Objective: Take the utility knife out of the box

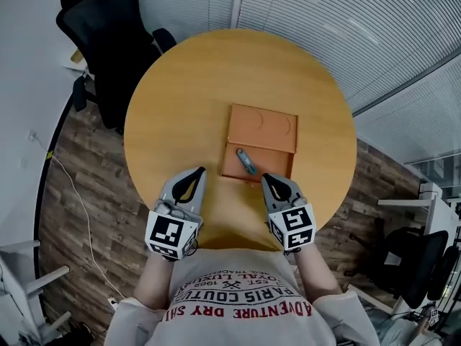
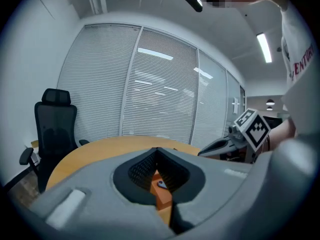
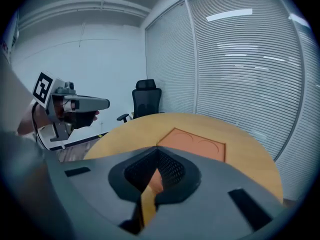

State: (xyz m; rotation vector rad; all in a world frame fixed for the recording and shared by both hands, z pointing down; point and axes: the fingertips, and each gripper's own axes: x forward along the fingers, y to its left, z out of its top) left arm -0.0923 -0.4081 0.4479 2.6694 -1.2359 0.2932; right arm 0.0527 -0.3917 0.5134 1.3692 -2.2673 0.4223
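Observation:
An orange box [image 1: 270, 152] lies open in the middle of the round wooden table [image 1: 180, 85], its lid [image 1: 263, 127] folded back on the far side. A small grey-blue utility knife [image 1: 246, 161] rests in the near tray; I also see the knife [image 2: 162, 184] through the left gripper's jaws. My left gripper [image 1: 199, 170] hangs shut and empty just left of the box's near edge. On the other side my right gripper [image 1: 265, 176] is shut on nothing, its tip close to the box's near right corner. The lid [image 3: 195, 145] shows beyond the right gripper [image 3: 158, 149].
A black office chair [image 1: 108, 42] stands at the table's far left. Another dark chair [image 1: 418, 265] and a white stand sit at the right. Window blinds run behind the table. A cable [image 1: 72, 193] trails over the wood floor at the left.

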